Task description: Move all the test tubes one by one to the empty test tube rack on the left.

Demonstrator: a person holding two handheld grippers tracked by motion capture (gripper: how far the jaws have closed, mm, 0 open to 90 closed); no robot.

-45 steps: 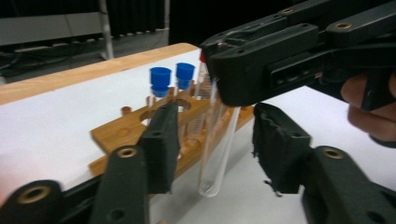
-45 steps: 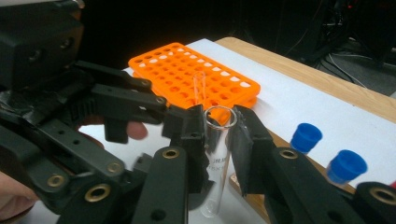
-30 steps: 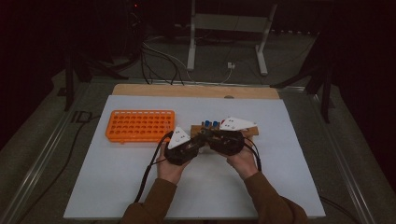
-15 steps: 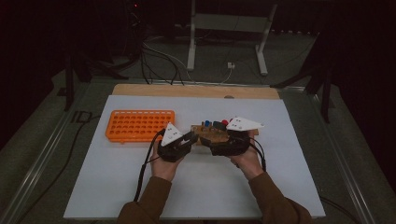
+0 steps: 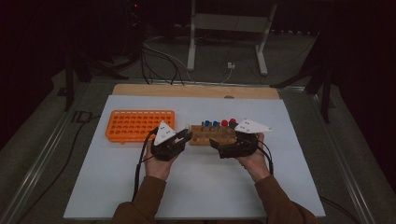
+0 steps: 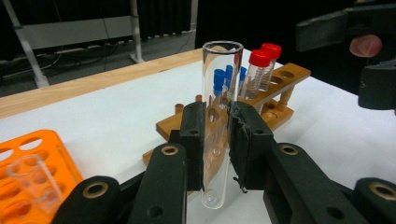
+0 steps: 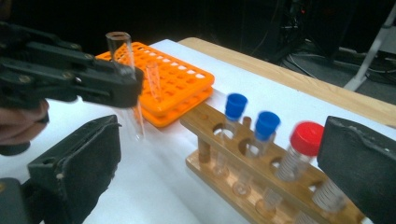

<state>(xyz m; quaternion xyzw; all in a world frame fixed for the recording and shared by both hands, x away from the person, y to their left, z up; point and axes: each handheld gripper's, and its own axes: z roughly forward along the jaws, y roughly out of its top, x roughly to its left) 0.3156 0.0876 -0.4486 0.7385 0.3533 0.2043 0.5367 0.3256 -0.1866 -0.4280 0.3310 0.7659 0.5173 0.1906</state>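
Dim floor and a tangle of cables ring a white tabletop (image 5: 196, 186) with a bare wooden strip along its far edge, and on it stand a flat orange plastic tube tray (image 5: 140, 125) and a wooden test-tube rack (image 5: 212, 135) holding blue-capped and red-capped tubes. Compared with a second ago, the two hands have drawn apart at the rack: then the grippers sat close together in front of it, now a gap shows between them. The right gripper (image 7: 219, 163) has just been opening its jaws and they stand wide with nothing between them — only the rack and its capped tubes lie beyond. The left gripper (image 6: 217, 140) is clamped on a clear, uncapped glass test tube (image 6: 219, 116), held upright by its middle just clear of the rack's near end, its round bottom hanging free below the pads. So the tube looks to have passed wholly to the left side, and its likely destination is the orange tray, where another clear tube (image 7: 153, 81) already stands — a move that calls for keeping it upright over a free hole.
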